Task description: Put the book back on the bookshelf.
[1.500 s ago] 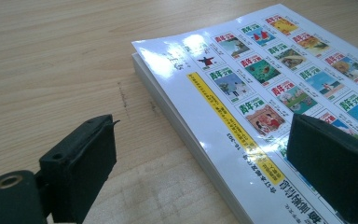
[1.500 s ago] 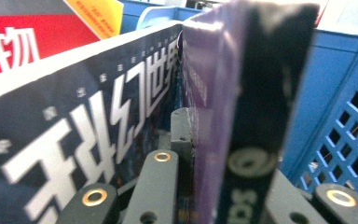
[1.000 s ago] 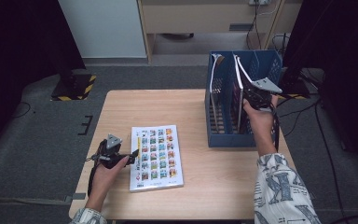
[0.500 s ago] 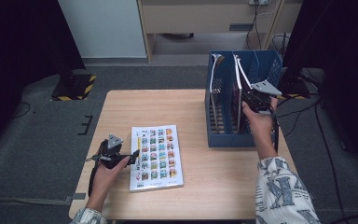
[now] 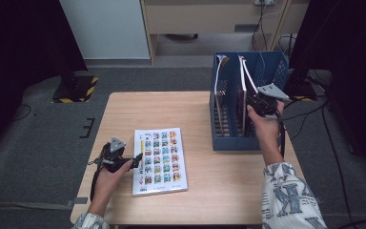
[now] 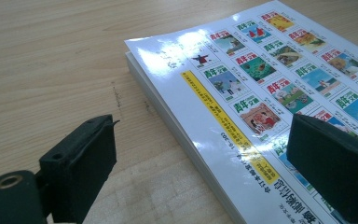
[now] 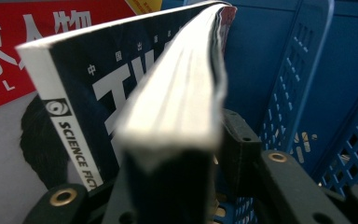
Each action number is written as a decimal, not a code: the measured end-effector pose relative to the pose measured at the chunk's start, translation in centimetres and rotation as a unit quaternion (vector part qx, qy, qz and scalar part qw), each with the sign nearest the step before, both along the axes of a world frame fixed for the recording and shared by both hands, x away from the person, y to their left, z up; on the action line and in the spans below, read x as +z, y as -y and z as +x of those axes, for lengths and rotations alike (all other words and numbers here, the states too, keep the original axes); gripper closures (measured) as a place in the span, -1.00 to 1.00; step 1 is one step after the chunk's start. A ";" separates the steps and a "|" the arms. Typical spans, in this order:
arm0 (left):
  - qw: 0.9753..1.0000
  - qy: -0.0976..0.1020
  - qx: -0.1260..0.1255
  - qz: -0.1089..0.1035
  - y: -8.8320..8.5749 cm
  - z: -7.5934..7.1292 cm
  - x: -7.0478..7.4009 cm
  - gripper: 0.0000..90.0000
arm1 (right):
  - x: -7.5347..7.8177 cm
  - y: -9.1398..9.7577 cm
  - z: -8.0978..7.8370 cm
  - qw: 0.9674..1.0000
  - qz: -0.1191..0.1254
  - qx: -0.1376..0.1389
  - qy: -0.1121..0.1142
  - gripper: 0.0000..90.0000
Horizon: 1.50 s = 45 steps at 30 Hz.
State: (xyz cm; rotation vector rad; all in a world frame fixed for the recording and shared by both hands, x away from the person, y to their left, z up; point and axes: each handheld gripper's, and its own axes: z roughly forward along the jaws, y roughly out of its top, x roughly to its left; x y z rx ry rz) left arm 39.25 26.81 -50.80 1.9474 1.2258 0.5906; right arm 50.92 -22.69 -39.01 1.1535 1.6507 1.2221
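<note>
Standing upright in blue file rack (image 5: 233,141) – two magazines; right gripper (image 5: 259,102) jaws just easing apart around dark one (image 7: 177,102). Left gripper (image 5: 134,161) released over worktop booklet (image 5: 160,160).

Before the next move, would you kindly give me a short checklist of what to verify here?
1. Magazine is inside the blue file rack: ok.
2. Right gripper has let go: cannot tell. Its jaws have just been opening with the magazine between them, and pad contact is unclear.
3. Left gripper is open: ok, jaws wide apart.
4. Booklet lies flat on the table: ok.
5. Left gripper lines up with the booklet's edge: ok, one jaw is over the cover and the other over bare wood.
</note>
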 end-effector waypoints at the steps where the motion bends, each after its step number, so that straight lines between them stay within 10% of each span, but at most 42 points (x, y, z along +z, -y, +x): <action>1: 1.000 0.000 0.000 -0.001 0.0 0.0 0.0 -0.82 | 0.0 0.0 -0.1 1.000 0.000 -0.001 0.001 0.50; 45: 1.000 -0.002 0.001 -0.003 0.1 0.0 0.0 -0.82 | 0.0 0.6 -2.2 1.000 0.016 -0.014 -0.001 -0.08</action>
